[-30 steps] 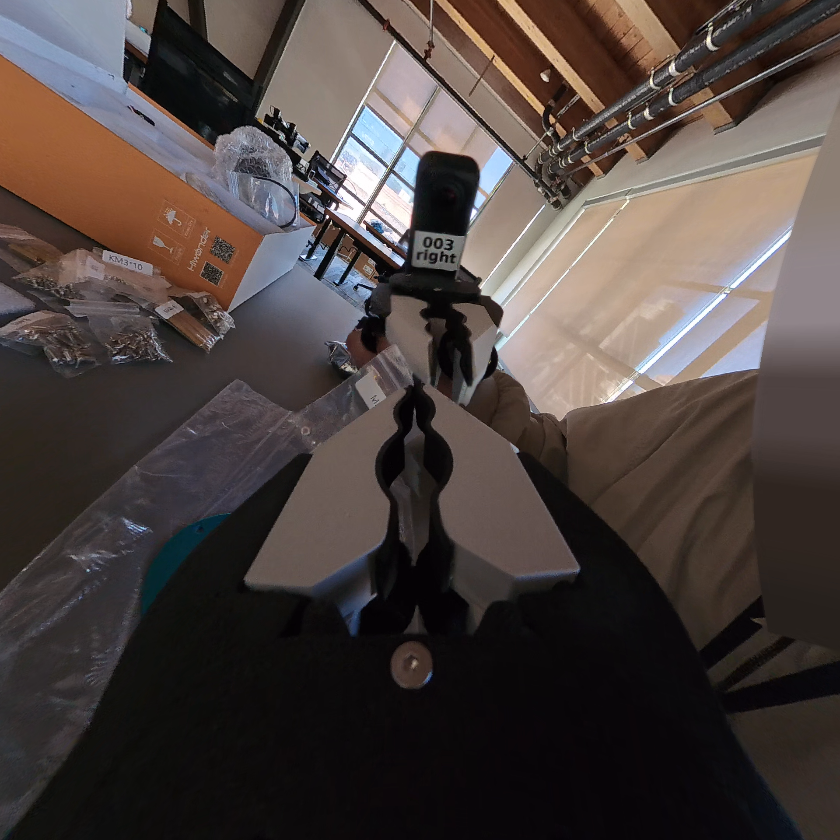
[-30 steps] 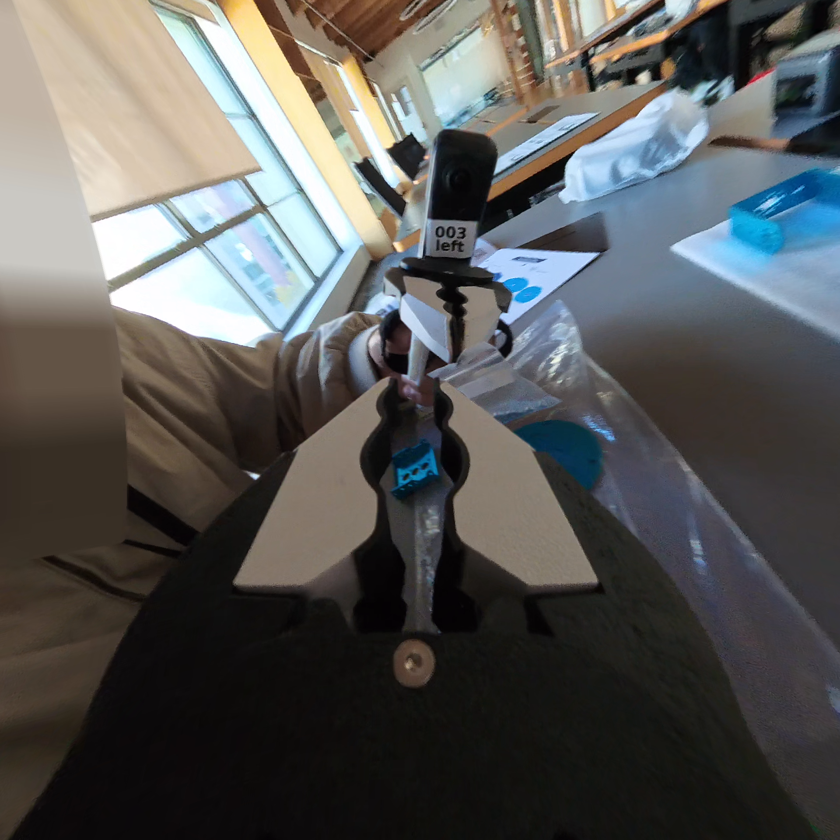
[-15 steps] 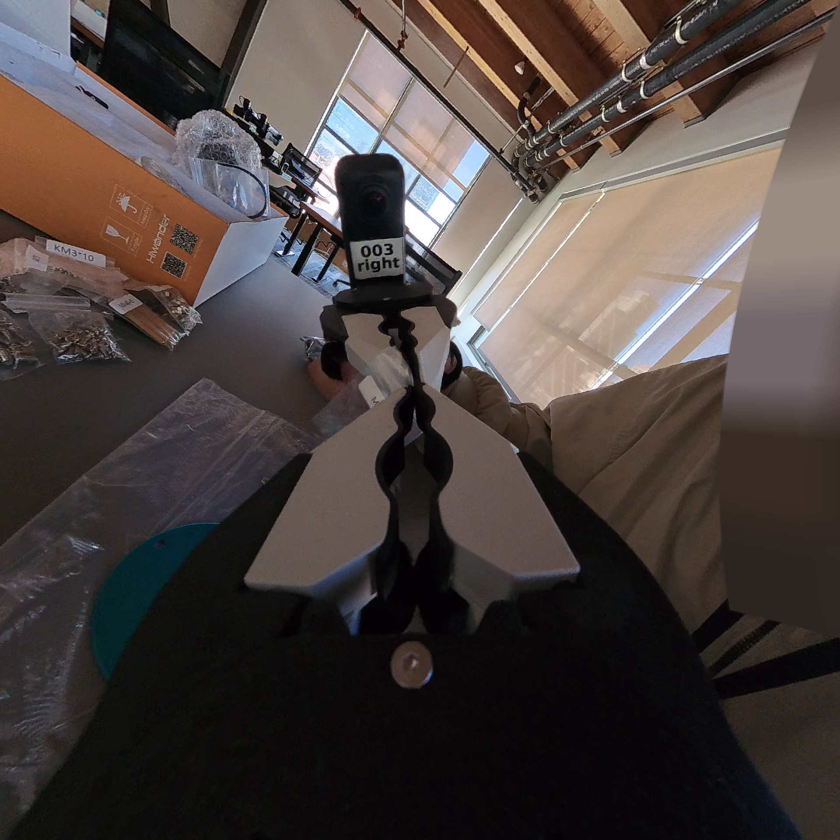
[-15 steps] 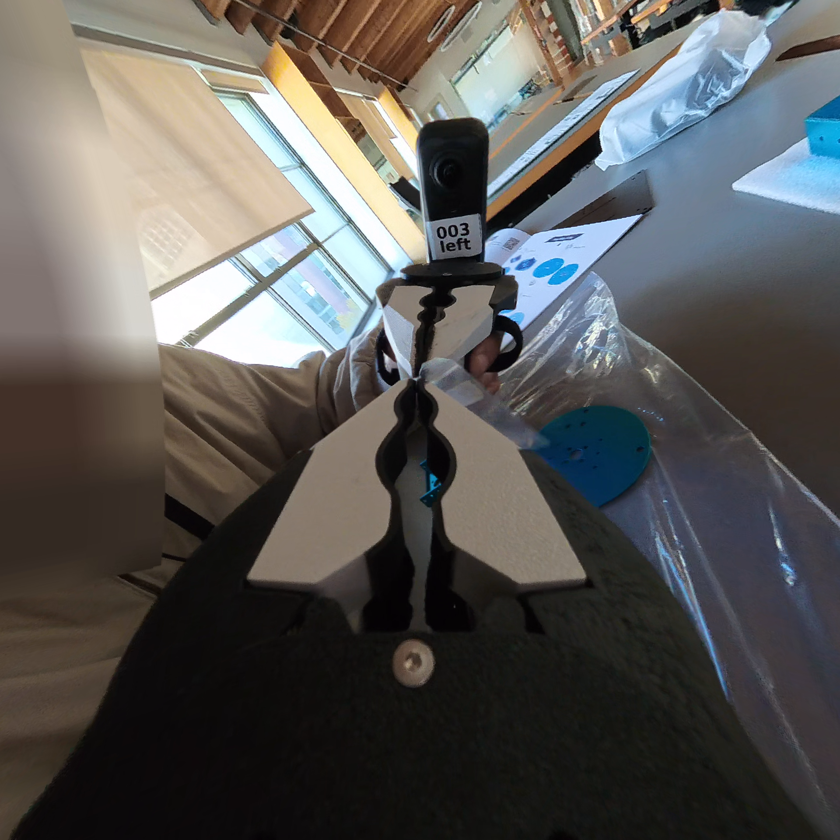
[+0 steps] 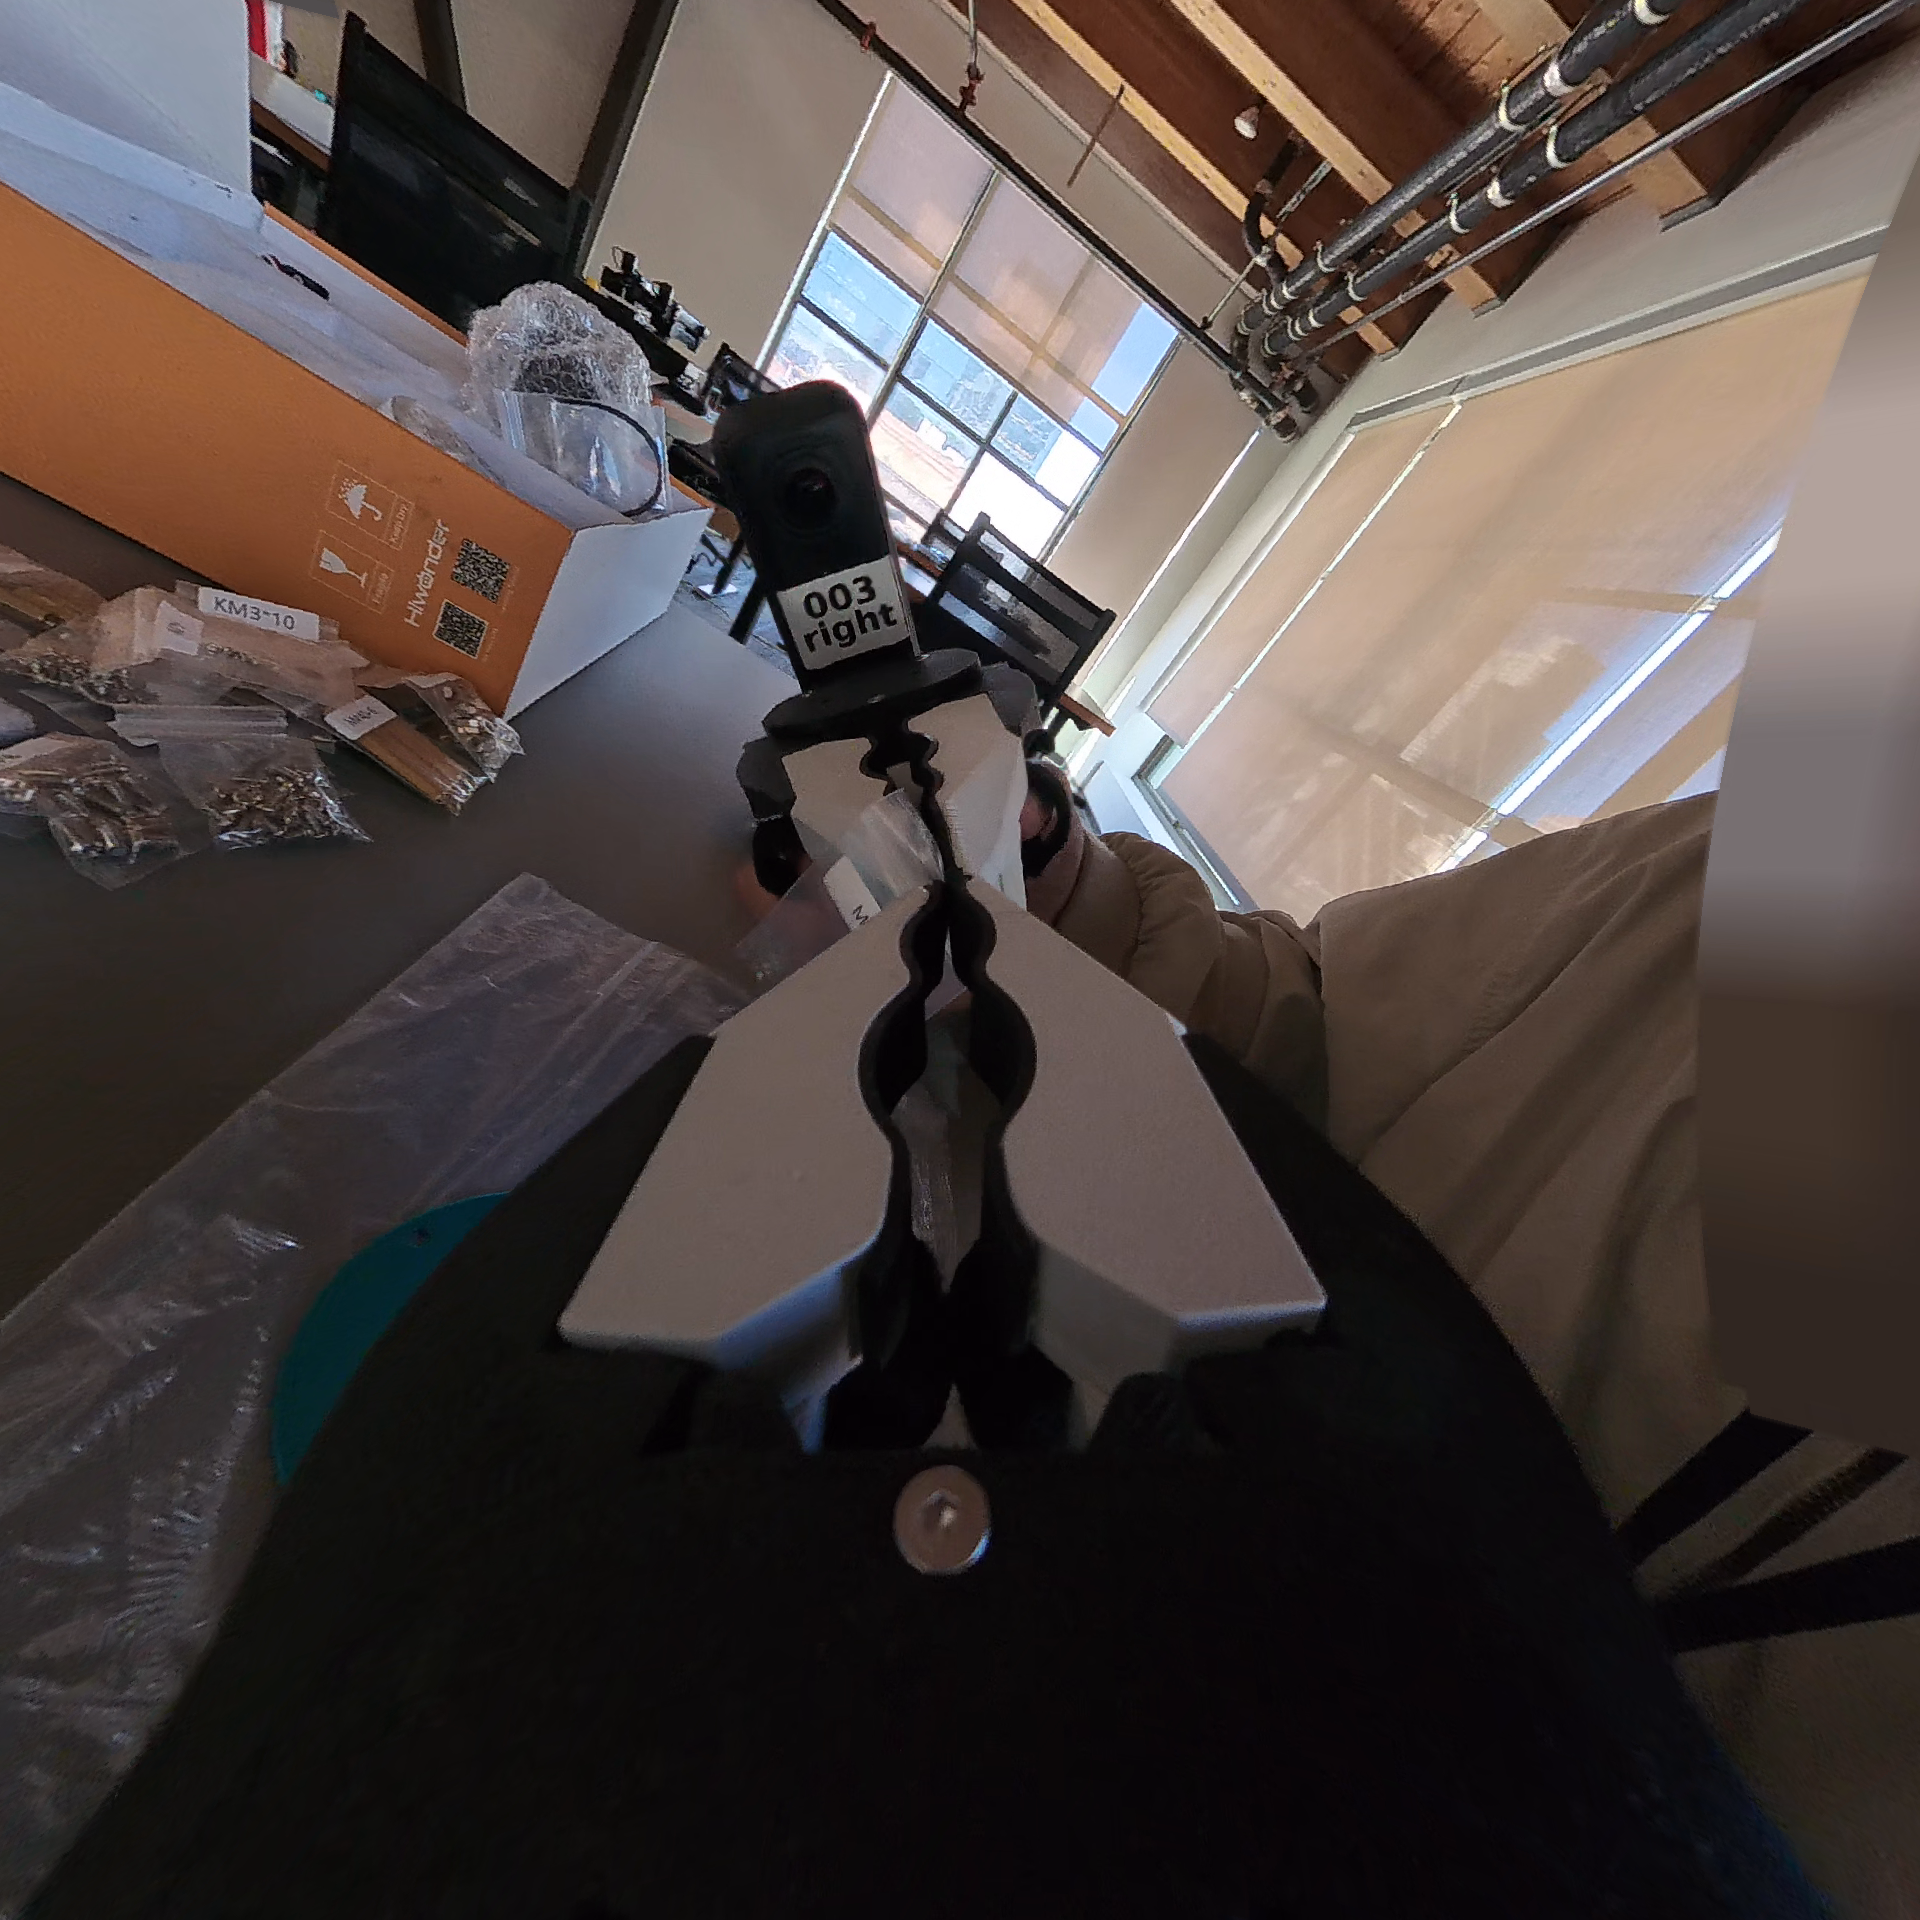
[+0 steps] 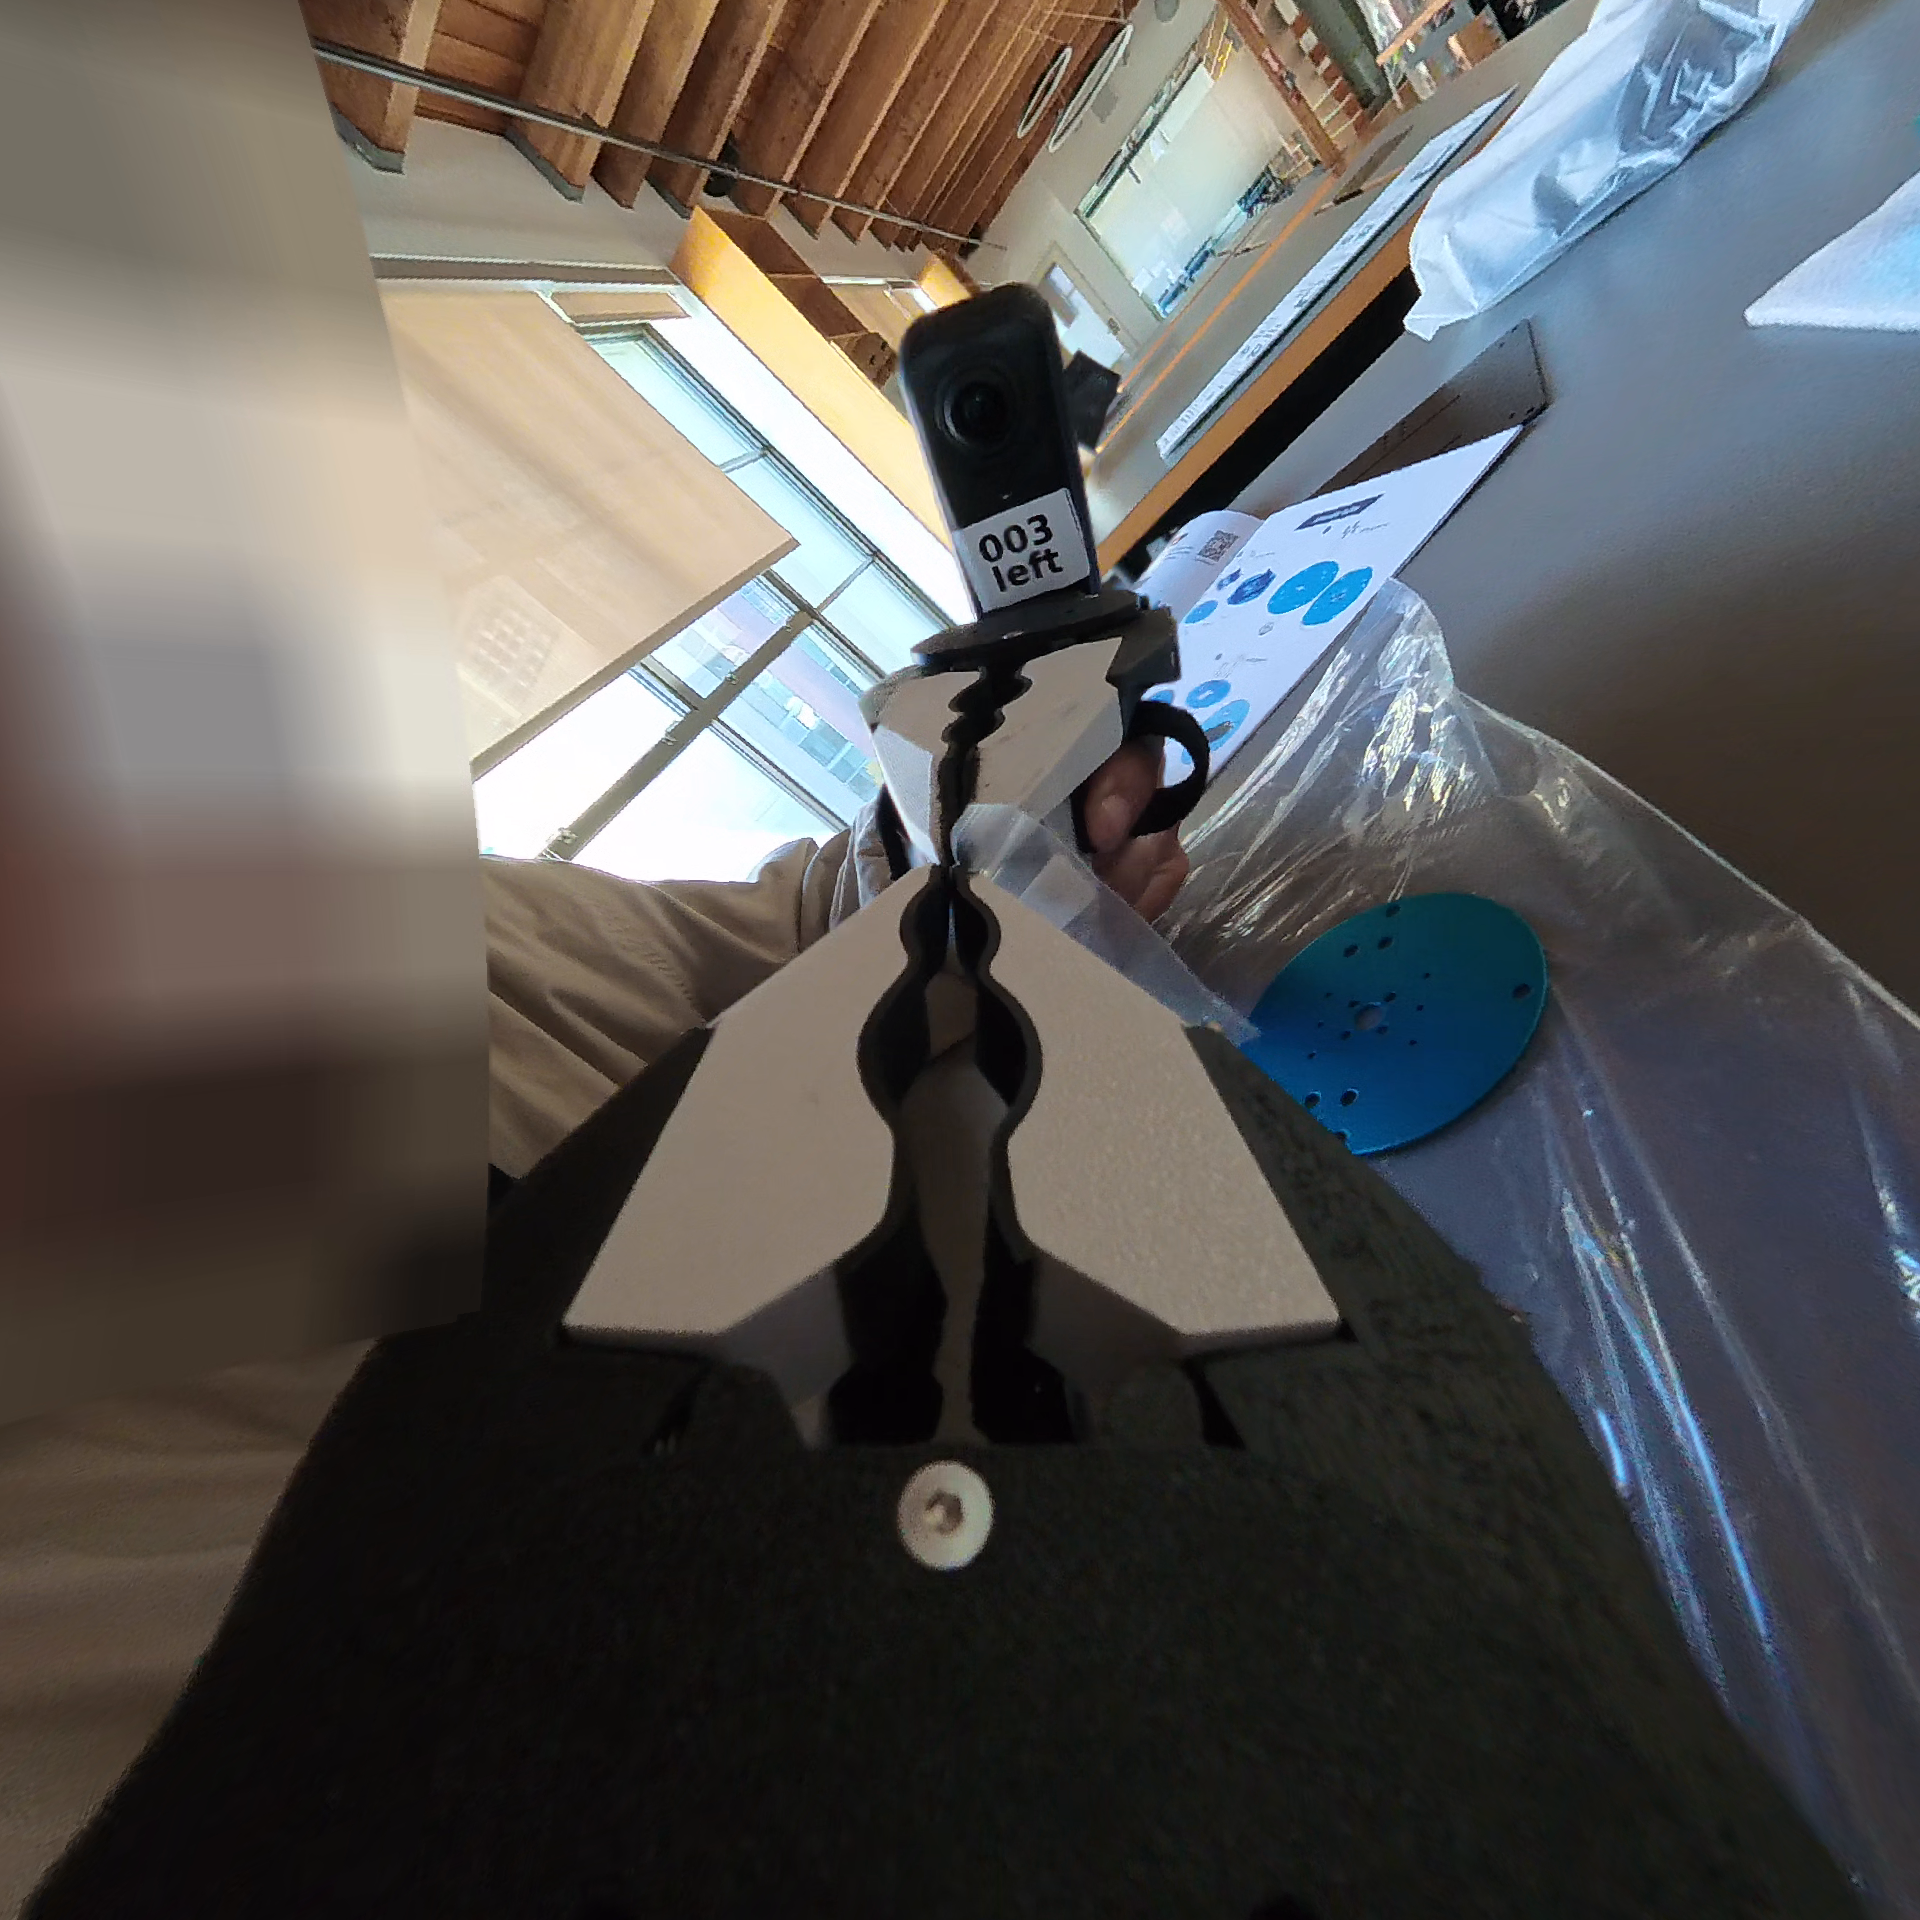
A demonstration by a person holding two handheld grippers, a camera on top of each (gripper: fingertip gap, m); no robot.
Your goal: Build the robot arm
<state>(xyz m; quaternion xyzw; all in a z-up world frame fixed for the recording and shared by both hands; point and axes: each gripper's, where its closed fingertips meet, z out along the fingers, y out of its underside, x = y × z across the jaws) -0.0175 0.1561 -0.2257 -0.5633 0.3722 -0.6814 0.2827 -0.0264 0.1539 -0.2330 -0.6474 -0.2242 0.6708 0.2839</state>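
Left hand-held gripper (image 5: 940, 914) and right hand-held gripper (image 6: 951, 883) meet tip to tip above the worktop (image 5: 312, 935), each with its jaws closed on the same small clear bag (image 5: 873, 862). The bag spans the 2 grippers, lifted off the surface, its white label facing the left wrist view. What it contains cannot be made out here. Judged from its look, the film is light, limp and slippery; it would crumple instead of resisting, so the flat seam edge seems the firmest place to pinch. Beneath lies a large plastic sheet (image 6: 1662, 1039) with a blue disc (image 6: 1397, 1023) on it. Farther along the worktop are packets of screws (image 5: 239, 790), an orange box (image 5: 208, 447) and a printed leaflet (image 6: 1340, 561).
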